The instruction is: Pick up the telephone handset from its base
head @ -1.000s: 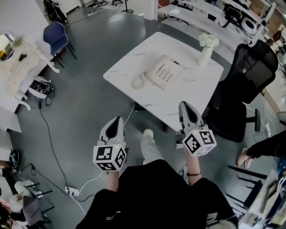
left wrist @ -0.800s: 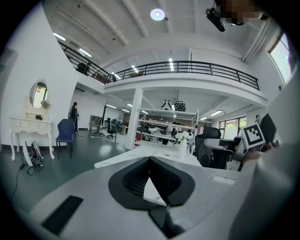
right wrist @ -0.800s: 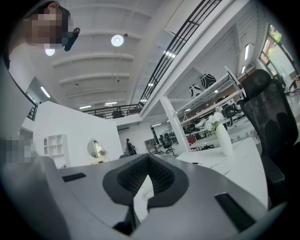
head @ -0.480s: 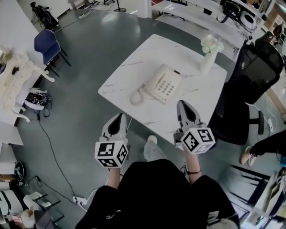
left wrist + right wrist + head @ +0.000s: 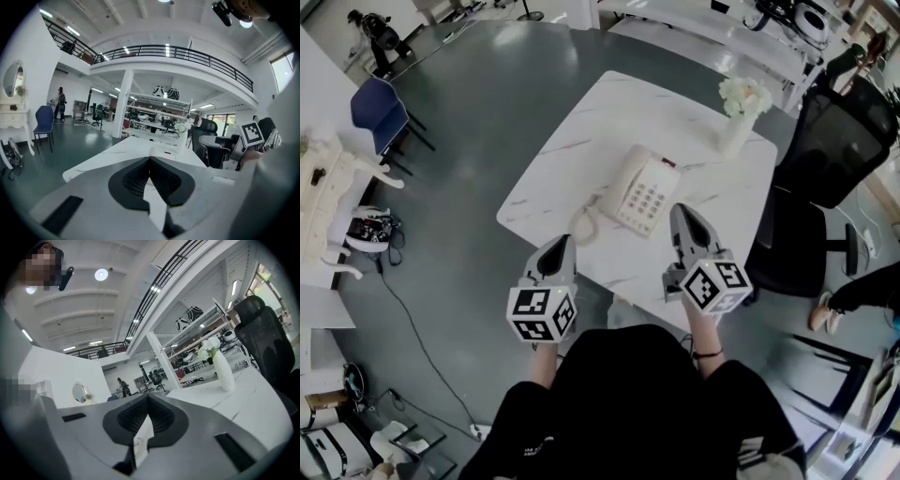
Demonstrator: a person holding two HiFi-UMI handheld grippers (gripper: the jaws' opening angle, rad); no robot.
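Note:
A cream telephone base (image 5: 656, 199) with a keypad lies on the white marble table (image 5: 581, 141). Its handset (image 5: 617, 181) rests in the cradle on the left side, and a coiled cord (image 5: 579, 225) loops off toward the near edge. My left gripper (image 5: 556, 246) (image 5: 150, 158) is shut and empty, just short of the table's near edge beside the cord. My right gripper (image 5: 682, 212) (image 5: 148, 395), also shut and empty, reaches over the near edge, close to the base's right side. Neither gripper touches the phone.
A white vase of flowers (image 5: 739, 117) (image 5: 222, 369) stands at the table's far right corner. A black office chair (image 5: 830, 141) sits to the right, a blue chair (image 5: 377, 108) far left. Cables (image 5: 403, 309) run across the grey floor.
Both grippers have moved forward toward the table. The right one now reaches over its near edge beside the phone, and the left has come up to the edge. Both stayed shut.

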